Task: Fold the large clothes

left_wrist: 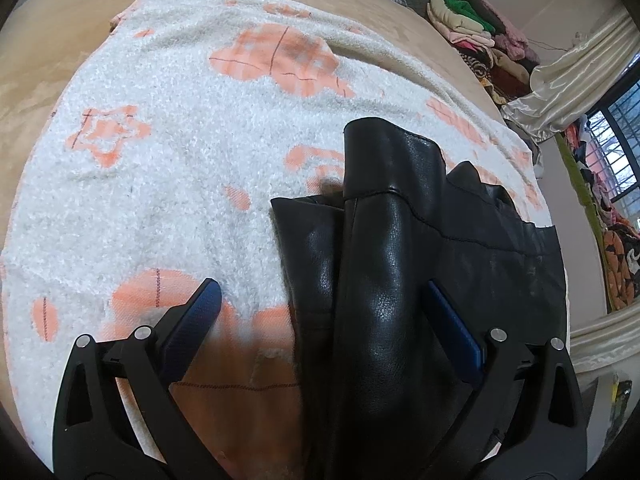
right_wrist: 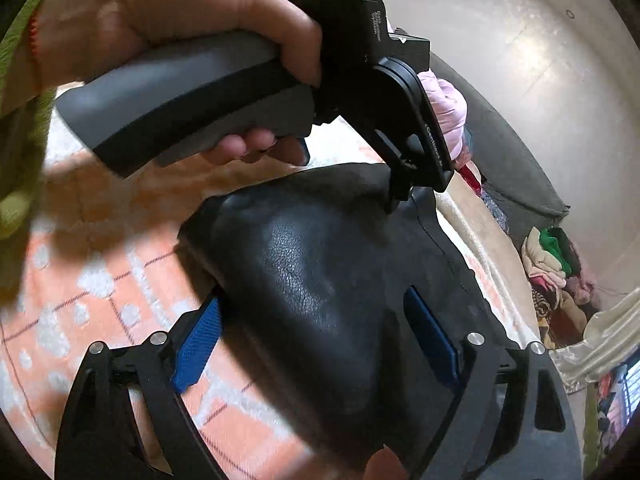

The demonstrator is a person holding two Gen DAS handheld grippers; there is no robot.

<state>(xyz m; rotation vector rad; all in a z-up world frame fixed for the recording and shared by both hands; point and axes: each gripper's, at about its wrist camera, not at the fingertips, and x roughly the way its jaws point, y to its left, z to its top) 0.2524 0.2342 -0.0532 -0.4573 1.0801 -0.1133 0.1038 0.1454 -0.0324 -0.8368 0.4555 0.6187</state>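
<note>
A black leather garment lies bunched on a white fleece blanket with orange star and flower shapes. My left gripper is open, its blue pads wide apart on either side of a raised fold of the leather. My right gripper is also open, its pads on either side of the leather. In the right wrist view a hand holds the left gripper's grey handle above the garment, its tip down at the leather's far edge.
The blanket lies on a tan bed. Piles of folded clothes stand at the far right by a cream curtain and a window. A pink bundle and a grey cushion sit beyond the garment.
</note>
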